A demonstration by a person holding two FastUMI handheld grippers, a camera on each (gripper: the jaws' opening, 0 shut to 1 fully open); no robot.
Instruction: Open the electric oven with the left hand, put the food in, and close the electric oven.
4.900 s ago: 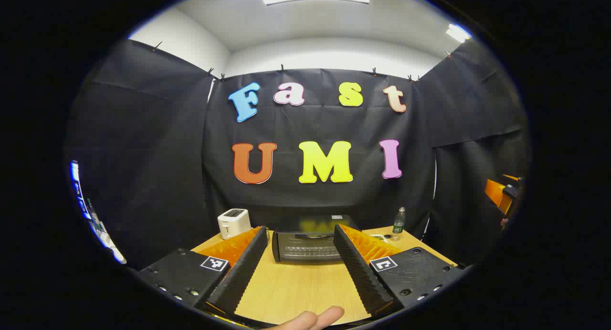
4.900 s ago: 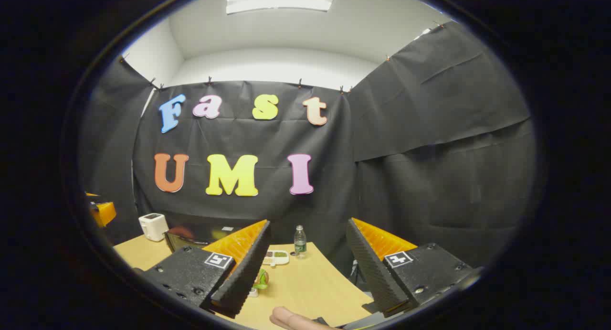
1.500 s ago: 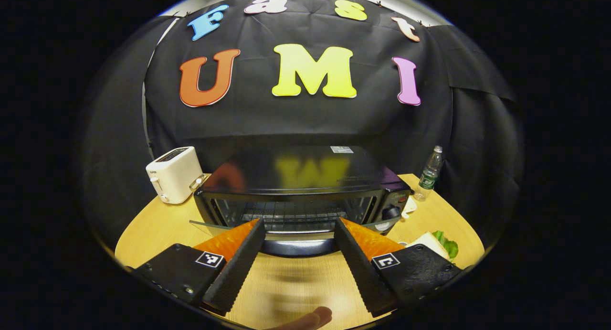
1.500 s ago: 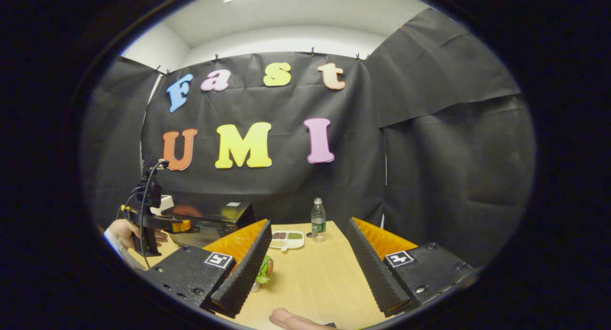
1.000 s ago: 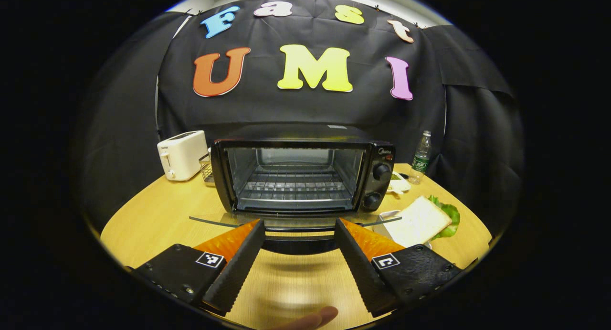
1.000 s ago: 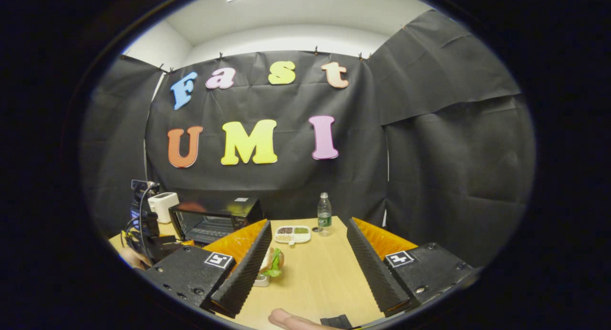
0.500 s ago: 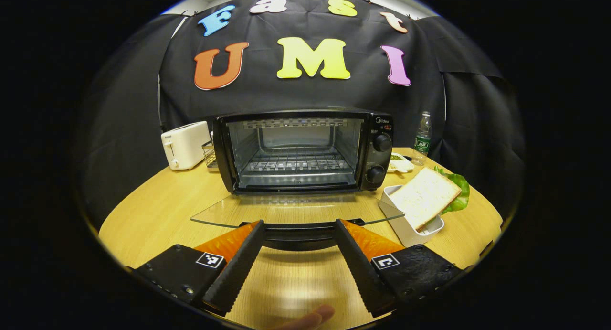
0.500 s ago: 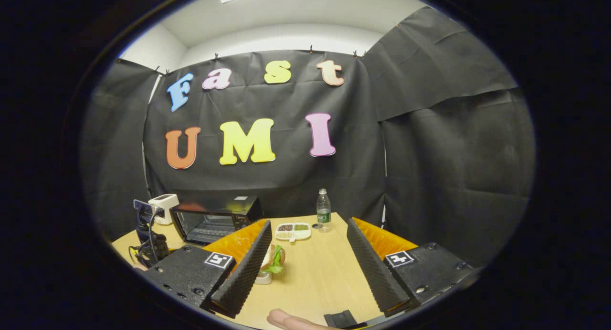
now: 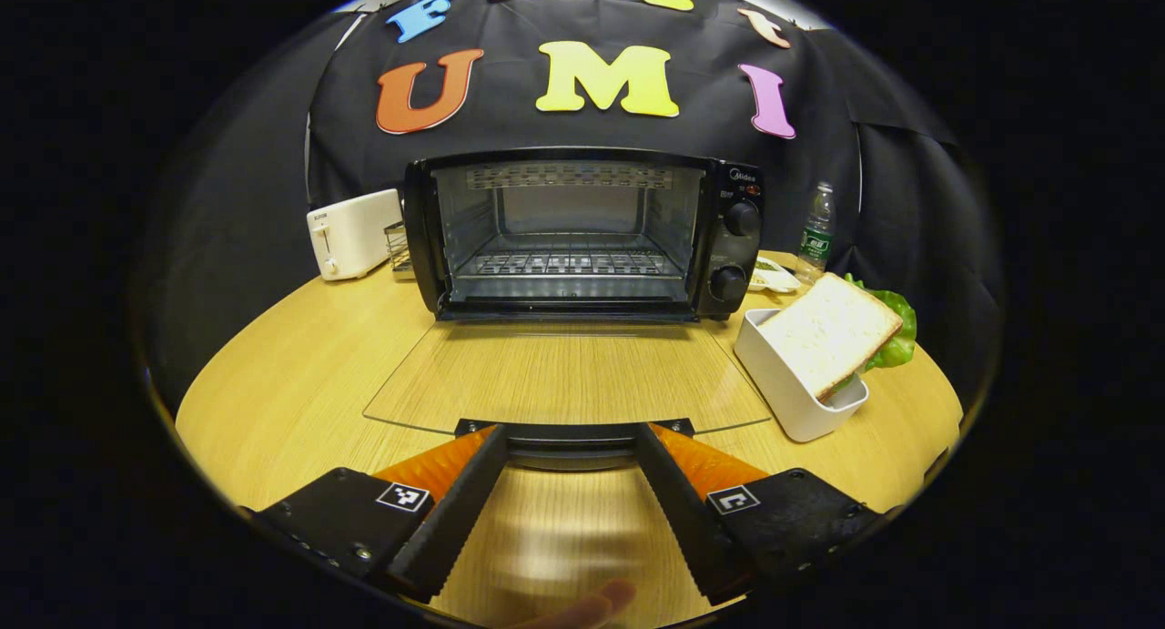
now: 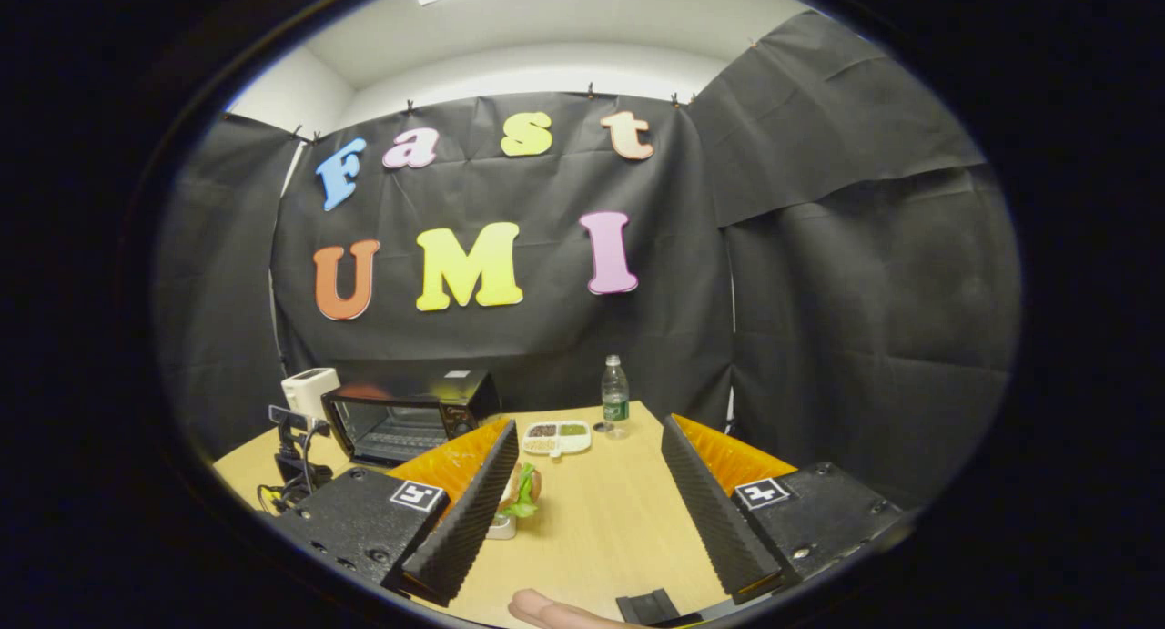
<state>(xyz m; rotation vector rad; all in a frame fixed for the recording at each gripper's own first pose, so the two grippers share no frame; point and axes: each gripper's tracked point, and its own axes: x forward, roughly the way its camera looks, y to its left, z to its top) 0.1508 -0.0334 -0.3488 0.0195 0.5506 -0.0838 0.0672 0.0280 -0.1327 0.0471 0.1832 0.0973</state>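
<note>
Oven (image 9: 582,233) door handle (image 9: 572,442) sits partly hidden between spread left tool (image 9: 571,431) fingers; right tool (image 10: 590,433) spread.

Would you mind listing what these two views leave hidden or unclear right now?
- Oven door handle, left gripper view: the left gripper fingers cover its ends, so contact is unclear.
- Sandwich, right gripper view: partly behind a right gripper finger.
- Divided snack tray, right gripper view: contents too small.
</note>
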